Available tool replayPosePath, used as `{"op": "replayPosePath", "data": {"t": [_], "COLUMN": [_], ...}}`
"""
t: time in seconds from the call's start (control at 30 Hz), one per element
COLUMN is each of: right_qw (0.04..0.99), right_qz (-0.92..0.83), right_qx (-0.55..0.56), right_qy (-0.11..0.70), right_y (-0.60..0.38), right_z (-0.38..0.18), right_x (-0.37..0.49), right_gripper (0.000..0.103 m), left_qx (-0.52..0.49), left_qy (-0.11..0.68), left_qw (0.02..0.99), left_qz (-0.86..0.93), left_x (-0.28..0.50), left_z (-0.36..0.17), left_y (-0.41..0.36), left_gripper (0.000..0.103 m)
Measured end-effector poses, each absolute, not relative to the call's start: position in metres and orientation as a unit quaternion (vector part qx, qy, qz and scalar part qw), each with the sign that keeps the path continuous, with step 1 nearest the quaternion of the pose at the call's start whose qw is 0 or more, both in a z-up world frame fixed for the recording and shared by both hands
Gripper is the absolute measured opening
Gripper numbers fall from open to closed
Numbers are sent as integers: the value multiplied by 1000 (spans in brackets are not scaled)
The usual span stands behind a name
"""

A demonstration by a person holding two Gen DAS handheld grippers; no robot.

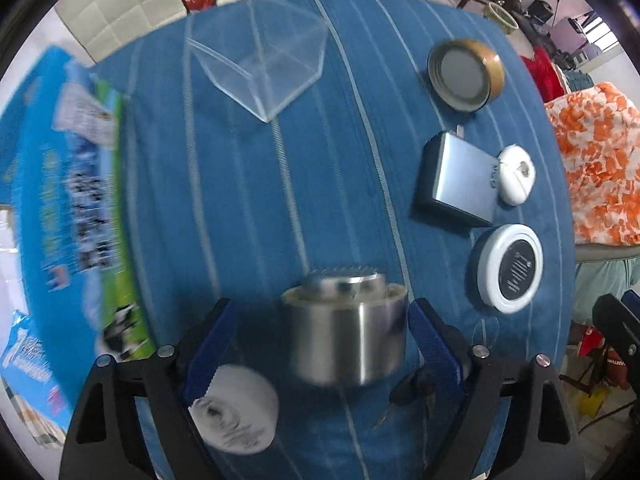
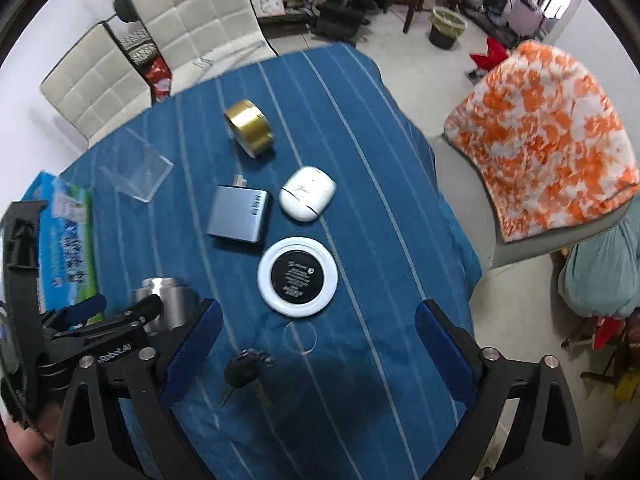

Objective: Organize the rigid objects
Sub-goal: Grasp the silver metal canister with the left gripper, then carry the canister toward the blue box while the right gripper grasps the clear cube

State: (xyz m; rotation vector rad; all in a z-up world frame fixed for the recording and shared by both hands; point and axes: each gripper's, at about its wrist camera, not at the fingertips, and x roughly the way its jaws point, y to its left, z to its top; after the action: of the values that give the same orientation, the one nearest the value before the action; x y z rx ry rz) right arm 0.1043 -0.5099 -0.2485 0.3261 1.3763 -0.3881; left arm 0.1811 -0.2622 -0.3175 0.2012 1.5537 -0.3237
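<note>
A steel cup (image 1: 344, 336) stands on the blue striped cloth (image 1: 248, 200) between the fingers of my left gripper (image 1: 320, 340), which is open. The right pad sits close beside the cup and the left pad stands apart from it. In the right wrist view the same cup (image 2: 166, 304) shows at the lower left. My right gripper (image 2: 316, 344) is open over the cloth with nothing between its fingers. Under it lie a black key fob with keys (image 2: 244, 372) and a clear ring (image 2: 300, 338), with a white disc with a black centre (image 2: 298, 276) just beyond.
A grey power bank (image 2: 240, 216), a white case (image 2: 307, 199), a gold lid (image 2: 248, 130) and a clear box (image 2: 138, 170) lie farther back. A blue carton (image 2: 64, 248) lies at the left edge. A white roll (image 1: 236, 408) sits by the left finger. Chairs surround the table.
</note>
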Motion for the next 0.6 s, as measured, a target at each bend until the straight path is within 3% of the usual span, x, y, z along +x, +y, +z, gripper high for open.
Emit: {"op": "replayPosePath", "data": {"t": [0.13, 0.2, 0.23, 0.6], "right_qw": [728, 716, 712, 682], "right_qz": [-178, -177, -174, -157], "right_qx": [164, 173, 178, 195], "right_qy": [642, 652, 656, 687], "right_y": [-524, -529, -530, -512], "right_z": [-280, -297, -304, -361], "right_x": [113, 117, 119, 130], "right_gripper": [96, 96, 96, 96], "left_qx": [116, 108, 103, 103], "left_qy": [712, 719, 724, 705], "left_qw": [677, 668, 664, 687], "left_qz": [-147, -156, -159, -140], "left_x": [177, 174, 172, 169], "left_z": [-336, -343, -346, -344], "left_y": [-272, -273, -274, -259], "left_gripper": [87, 72, 70, 69]}}
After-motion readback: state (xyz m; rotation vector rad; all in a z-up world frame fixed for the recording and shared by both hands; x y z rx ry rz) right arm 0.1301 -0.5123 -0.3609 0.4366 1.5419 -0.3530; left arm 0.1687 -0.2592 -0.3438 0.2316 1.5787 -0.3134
